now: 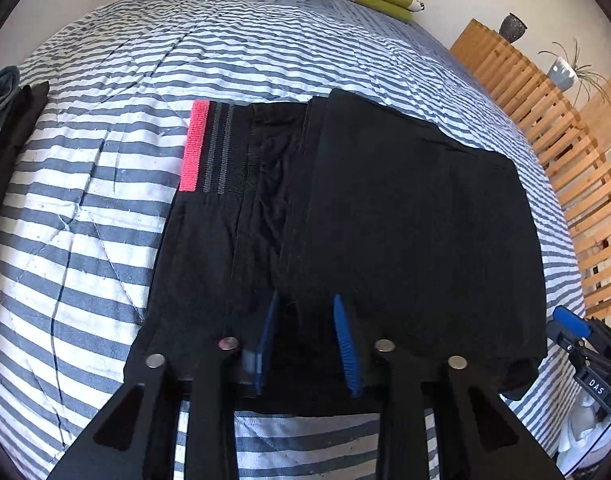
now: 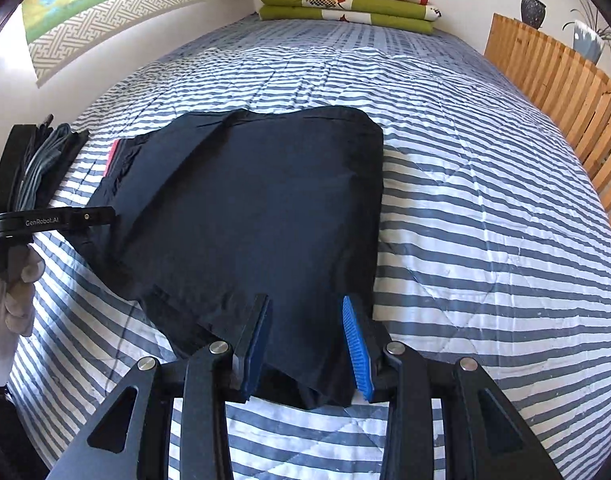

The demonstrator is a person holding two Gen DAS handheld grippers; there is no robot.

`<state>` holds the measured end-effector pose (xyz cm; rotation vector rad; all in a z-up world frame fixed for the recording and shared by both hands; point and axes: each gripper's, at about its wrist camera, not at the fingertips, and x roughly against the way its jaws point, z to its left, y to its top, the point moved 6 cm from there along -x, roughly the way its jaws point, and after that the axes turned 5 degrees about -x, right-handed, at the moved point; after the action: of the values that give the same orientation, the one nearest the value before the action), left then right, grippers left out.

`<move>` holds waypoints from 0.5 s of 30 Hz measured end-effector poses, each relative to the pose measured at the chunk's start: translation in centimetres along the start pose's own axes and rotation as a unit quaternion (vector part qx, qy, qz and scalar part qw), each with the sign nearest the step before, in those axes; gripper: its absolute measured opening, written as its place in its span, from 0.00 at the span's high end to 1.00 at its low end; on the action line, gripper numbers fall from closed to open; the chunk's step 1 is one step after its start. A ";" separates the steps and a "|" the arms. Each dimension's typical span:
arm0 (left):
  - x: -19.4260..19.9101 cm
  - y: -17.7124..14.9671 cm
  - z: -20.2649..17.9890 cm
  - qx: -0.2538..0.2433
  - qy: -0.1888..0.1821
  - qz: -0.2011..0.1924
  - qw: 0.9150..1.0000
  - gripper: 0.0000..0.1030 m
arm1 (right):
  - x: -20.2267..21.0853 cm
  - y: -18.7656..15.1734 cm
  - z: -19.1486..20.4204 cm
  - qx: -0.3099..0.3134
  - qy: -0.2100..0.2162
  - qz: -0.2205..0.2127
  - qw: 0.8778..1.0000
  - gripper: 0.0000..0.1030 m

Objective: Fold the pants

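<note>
Blue-padded left gripper (image 1: 307,344) and right gripper (image 2: 307,346) hang over the near edge of the black pants (image 2: 257,208), each with its jaws parted and cloth lying between the pads; whether either pair actually pinches the fabric cannot be told. Folded into a rough rectangle, the pants lie flat near the middle of the striped bed (image 2: 485,208), their pink-edged waistband (image 1: 194,146) turned towards its left side. Folded blankets (image 2: 345,0) sit at the far end, dark clothes (image 2: 41,164) at the left edge, beside a gloved hand (image 2: 19,292).
</note>
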<state>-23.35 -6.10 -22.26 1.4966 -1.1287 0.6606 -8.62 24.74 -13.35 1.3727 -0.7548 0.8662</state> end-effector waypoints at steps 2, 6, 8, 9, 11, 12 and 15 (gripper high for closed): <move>0.2 0.1 0.4 0.010 -0.007 -0.005 1.000 0.81 | -0.7 -0.3 -0.7 -0.006 -0.005 0.009 1.000 0.67; 1.2 0.0 0.8 0.025 -0.023 -0.013 0.999 0.91 | -2.5 -0.7 -1.7 -0.013 -0.021 0.031 0.999 0.68; 1.9 -0.3 0.9 0.033 -0.030 -0.018 0.999 0.92 | -3.3 -0.9 -2.3 -0.014 -0.037 0.041 0.998 0.68; 2.1 -0.5 0.7 0.031 -0.035 -0.018 0.999 0.93 | -3.6 -1.0 -2.5 -0.010 -0.048 0.042 0.998 0.68; 2.4 -1.2 0.2 0.015 -0.030 -0.016 0.999 0.93 | -4.1 -0.9 -3.0 -0.001 -0.072 0.040 0.997 0.67; 2.3 -1.6 0.1 0.011 -0.028 -0.013 0.999 0.93 | -4.1 -0.8 -3.2 0.002 -0.082 0.039 0.996 0.67; 1.5 -2.0 0.0 -0.002 -0.019 -0.006 1.000 0.92 | -4.3 -0.7 -3.4 0.008 -0.091 0.041 0.995 0.67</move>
<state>-20.97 -6.67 -21.85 1.5183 -1.1487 0.6233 -10.33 27.83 -17.61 1.4571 -0.9504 0.8200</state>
